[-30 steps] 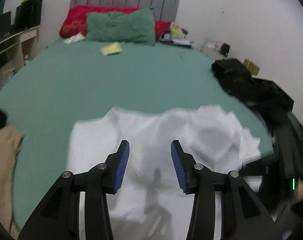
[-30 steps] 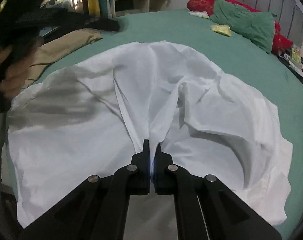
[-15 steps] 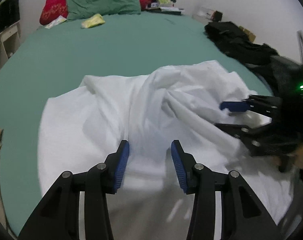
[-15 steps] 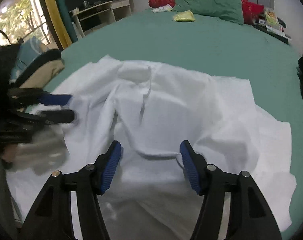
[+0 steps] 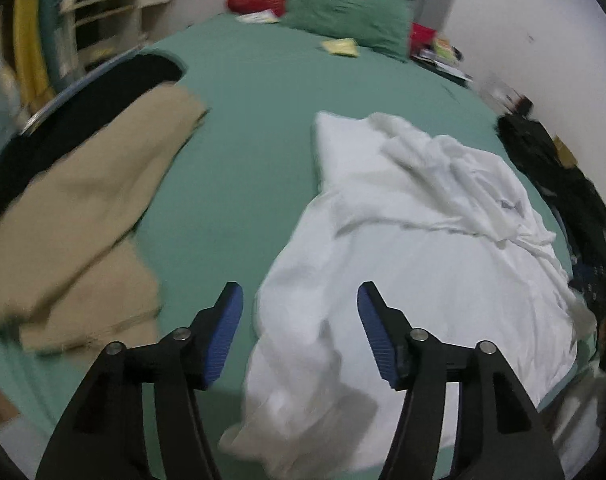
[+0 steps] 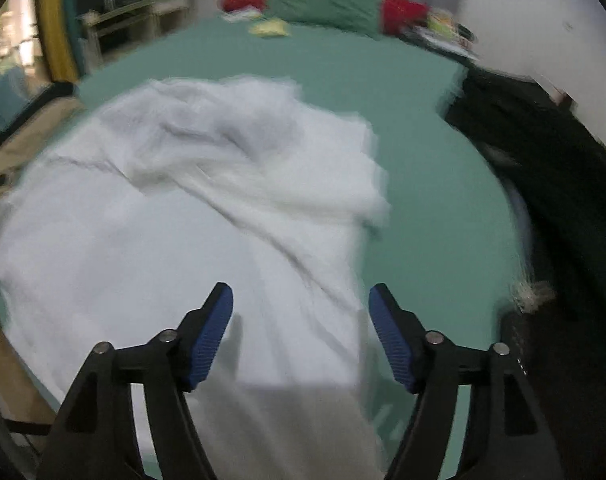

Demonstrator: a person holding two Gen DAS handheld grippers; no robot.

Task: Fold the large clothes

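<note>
A large white garment (image 5: 415, 248) lies crumpled on the green bed (image 5: 247, 128), its near end hanging over the bed's front edge. It also shows in the right wrist view (image 6: 191, 216), blurred by motion. My left gripper (image 5: 299, 308) is open and empty, hovering over the garment's near left edge. My right gripper (image 6: 301, 304) is open and empty, above the garment's near right part.
A tan garment (image 5: 83, 216) with a black one (image 5: 75, 120) lies on the bed's left. Dark clothes (image 6: 543, 168) are piled at the right edge. Green and red pillows (image 5: 343, 20) sit at the headboard, a yellow item (image 5: 339, 46) before them. Shelves (image 5: 103, 20) stand far left.
The right gripper, shut on the white garment a second ago, has opened and let it go. Both grippers have swung apart, left toward the garment's left edge, right toward its right.
</note>
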